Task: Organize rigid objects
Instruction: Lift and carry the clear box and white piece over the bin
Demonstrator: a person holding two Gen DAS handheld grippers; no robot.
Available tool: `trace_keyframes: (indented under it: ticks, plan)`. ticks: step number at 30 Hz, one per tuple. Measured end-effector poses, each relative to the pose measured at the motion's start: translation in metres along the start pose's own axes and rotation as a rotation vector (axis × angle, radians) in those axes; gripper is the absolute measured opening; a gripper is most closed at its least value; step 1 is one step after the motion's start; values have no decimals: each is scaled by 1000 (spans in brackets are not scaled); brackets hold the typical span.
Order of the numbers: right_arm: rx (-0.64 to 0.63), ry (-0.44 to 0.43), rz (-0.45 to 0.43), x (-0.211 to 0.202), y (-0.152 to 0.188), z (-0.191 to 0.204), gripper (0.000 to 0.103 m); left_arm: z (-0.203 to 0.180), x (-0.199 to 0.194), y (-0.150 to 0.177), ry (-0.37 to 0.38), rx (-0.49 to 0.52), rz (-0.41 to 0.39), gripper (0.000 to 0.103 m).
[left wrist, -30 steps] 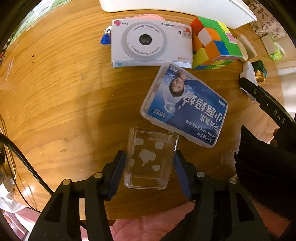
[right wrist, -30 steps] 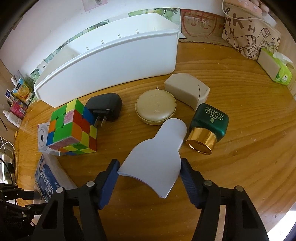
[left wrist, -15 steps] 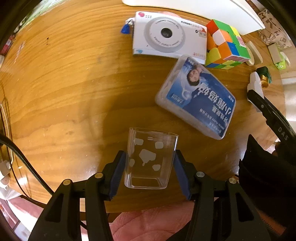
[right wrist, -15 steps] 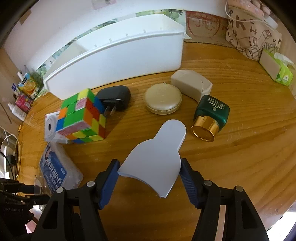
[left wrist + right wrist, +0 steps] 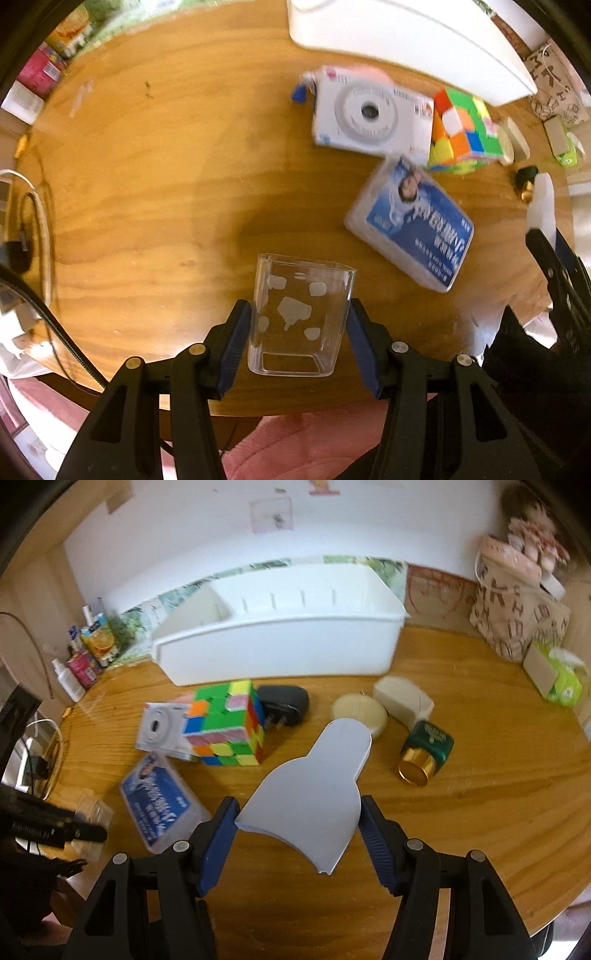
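My left gripper [image 5: 299, 347] is shut on a clear square plastic cup [image 5: 301, 314] and holds it above the near edge of the wooden table [image 5: 147, 206]. My right gripper [image 5: 299, 834] is shut on a flat white paddle-shaped piece [image 5: 317, 786] and holds it over the table. On the table lie a white toy camera [image 5: 369, 114], a colourful puzzle cube [image 5: 227, 727], a blue-labelled floss box [image 5: 413, 221], a black charger [image 5: 284, 703], a round beige compact [image 5: 360, 710], a beige case [image 5: 402, 699] and a green bottle with a gold cap [image 5: 424, 753]. A long white bin [image 5: 280, 642] stands behind them.
Small bottles and cartons [image 5: 86, 653] stand at the back left by the wall. A patterned bag [image 5: 517, 616] and a green tissue pack [image 5: 557, 675] are at the back right. Cables [image 5: 33, 229] hang off the table's left edge.
Both grippers have risen and pulled back with their objects still held. The left view has shifted left, so the camera, cube and floss box now sit further right.
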State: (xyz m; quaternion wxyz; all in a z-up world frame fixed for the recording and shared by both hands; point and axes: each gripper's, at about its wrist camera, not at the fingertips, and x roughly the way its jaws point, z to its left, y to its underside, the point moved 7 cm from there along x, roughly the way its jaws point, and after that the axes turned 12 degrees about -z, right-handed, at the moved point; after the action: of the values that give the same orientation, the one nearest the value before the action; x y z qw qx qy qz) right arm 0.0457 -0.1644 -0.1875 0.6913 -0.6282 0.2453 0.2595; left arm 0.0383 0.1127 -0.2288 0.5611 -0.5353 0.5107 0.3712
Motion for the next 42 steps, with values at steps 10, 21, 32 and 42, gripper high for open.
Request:
trace_keyframes:
  ticks: [10, 21, 32, 42]
  plan:
    - [-37, -28, -112, -22, -36, 7, 66, 5, -47, -30, -7, 9, -151, 56]
    - [-90, -56, -276, -43, -99, 10, 66, -13, -109, -109, -53, 24, -347, 56]
    - [-106, -46, -393, -47, -153, 1, 66, -28, -157, -160, -21, 28, -600, 56]
    - [-98, -24, -466, -34, -186, -9, 66, -42, -176, -183, 23, 72, -770, 56]
